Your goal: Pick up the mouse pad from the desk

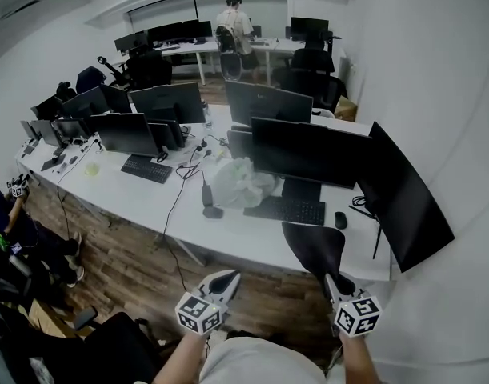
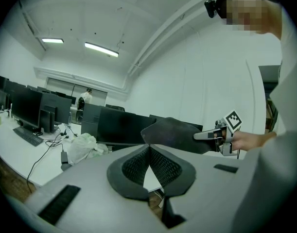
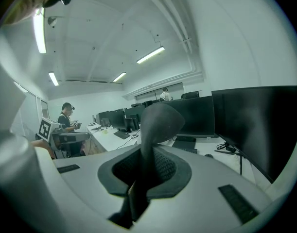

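The right claw [image 1: 332, 282] is clenched on one edge of the black mouse pad [image 1: 312, 246]. The pad is up off the white bench [image 1: 148, 202], sticking out limp from the pads in the air by the bench's near edge. It hangs in front of the keyboard [image 1: 286, 210] and the mouse [image 1: 340, 220]. The left claw [image 1: 225, 280] is empty, its jaws pressed together, held level with the right one and apart from it. Dark monitors [image 1: 308, 152] stand on the bench behind. A crumpled white plastic bag [image 1: 240, 181] lies left of the keyboard.
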Motion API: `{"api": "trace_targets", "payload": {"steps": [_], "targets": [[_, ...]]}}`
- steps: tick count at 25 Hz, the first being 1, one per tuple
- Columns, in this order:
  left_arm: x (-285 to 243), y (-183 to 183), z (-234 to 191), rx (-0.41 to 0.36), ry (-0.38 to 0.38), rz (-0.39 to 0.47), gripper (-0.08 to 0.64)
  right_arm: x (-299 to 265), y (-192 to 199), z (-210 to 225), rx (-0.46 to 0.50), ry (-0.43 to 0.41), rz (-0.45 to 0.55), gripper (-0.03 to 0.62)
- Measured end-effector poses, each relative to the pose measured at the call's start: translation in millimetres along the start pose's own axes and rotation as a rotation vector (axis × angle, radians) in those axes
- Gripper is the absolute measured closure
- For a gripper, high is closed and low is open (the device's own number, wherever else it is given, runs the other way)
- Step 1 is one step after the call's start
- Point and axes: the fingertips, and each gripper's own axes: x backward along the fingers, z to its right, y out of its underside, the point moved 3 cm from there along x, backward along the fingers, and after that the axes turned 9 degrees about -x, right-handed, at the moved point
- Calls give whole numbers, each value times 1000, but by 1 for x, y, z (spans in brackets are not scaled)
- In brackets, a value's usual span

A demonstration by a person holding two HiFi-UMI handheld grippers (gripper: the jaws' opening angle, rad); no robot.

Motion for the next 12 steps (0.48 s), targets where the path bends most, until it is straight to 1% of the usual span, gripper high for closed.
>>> {"api": "trace_targets", "payload": {"steps": [12], "targets": [[26,-24,-28,-37,85,41,543,3,-9,-46,-26,47,59,545]]}}
